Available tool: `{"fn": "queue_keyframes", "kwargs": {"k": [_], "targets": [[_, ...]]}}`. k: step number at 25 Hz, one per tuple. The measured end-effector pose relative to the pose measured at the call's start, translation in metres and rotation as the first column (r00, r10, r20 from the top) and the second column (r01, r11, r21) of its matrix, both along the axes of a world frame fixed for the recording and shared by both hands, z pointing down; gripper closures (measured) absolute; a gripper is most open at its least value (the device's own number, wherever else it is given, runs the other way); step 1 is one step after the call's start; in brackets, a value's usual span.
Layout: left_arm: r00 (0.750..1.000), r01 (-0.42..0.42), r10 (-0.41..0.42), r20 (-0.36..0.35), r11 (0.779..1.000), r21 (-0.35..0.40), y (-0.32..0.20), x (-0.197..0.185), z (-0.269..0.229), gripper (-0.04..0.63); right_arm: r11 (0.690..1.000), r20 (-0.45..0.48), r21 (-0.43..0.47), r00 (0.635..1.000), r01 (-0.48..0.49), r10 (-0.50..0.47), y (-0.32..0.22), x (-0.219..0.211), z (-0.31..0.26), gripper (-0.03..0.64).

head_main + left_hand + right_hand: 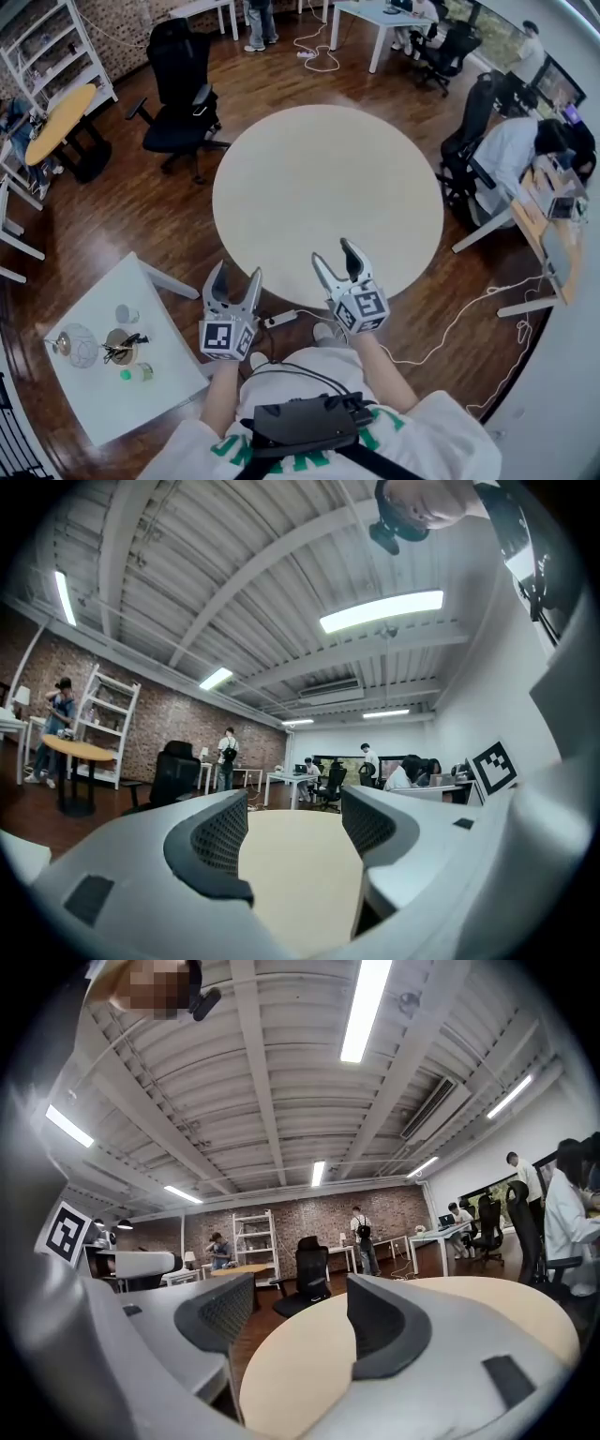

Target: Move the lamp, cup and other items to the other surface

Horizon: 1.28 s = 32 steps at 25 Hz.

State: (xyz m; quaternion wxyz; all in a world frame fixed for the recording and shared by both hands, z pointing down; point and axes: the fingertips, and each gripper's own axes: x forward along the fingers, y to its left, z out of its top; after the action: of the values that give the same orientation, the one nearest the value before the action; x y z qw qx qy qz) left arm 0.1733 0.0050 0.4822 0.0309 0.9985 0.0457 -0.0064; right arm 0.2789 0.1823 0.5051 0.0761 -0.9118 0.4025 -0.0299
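Both your grippers point at the round table (pixel 328 197), whose bare top lies straight ahead of them and just below. The left gripper (pixel 236 274) has its jaws spread with nothing between them but the tabletop beyond. The right gripper (pixel 335 253) is spread the same way and is also empty.

The task's things are not ahead of you. They sit well off to the left of the left gripper, behind its tips and lower, clustered on the white table (pixel 122 422). The lamp (pixel 77 344) is farthest out and the cup (pixel 127 314) is nearest the jaws. A brown disc with a black cord (pixel 120 345) and a green piece (pixel 131 373) lie between and behind them. From above I cannot tell whether the lamp stands or lies. Your left hand is the nearer one by a clear margin.

This fits two stages. Either the cluster waits to go to the round table, or it has already landed on the white one.

A power strip (pixel 281 319) and its cable lie on the floor under the grippers, between you and both tables.
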Motion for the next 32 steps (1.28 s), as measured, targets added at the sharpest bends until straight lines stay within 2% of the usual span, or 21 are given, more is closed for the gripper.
{"fn": "queue_keyframes", "kwargs": {"k": [7, 13, 18, 23, 32], "targets": [[0.998, -0.05, 0.051, 0.042, 0.999, -0.01, 0.012, 0.014, 0.007, 0.305, 0.999, 0.041, -0.012, 0.999, -0.034, 0.035, 0.015, 0.0, 0.005, 0.279], [0.998, -0.053, 0.054, 0.037, 0.998, -0.031, 0.006, 0.007, 0.008, 0.305, 1.0, 0.063, -0.016, 0.998, -0.019, 0.02, 0.006, -0.009, 0.012, 0.279], [0.998, -0.057, 0.057, 0.039, 0.998, -0.018, -0.004, 0.0, 0.012, 0.305, 1.0, 0.038, -0.024, 0.999, -0.01, 0.011, -0.008, -0.017, 0.012, 0.279], [0.997, -0.073, 0.073, 0.038, 0.997, -0.003, -0.003, -0.003, 0.01, 0.305, 0.996, 0.008, -0.088, 1.0, 0.008, -0.007, -0.014, -0.023, 0.012, 0.29], [0.996, -0.081, 0.08, 0.025, 0.997, 0.009, -0.005, 0.0, 0.008, 0.305, 0.997, 0.011, -0.076, 1.0, 0.015, -0.015, -0.018, -0.022, 0.013, 0.291]]}}
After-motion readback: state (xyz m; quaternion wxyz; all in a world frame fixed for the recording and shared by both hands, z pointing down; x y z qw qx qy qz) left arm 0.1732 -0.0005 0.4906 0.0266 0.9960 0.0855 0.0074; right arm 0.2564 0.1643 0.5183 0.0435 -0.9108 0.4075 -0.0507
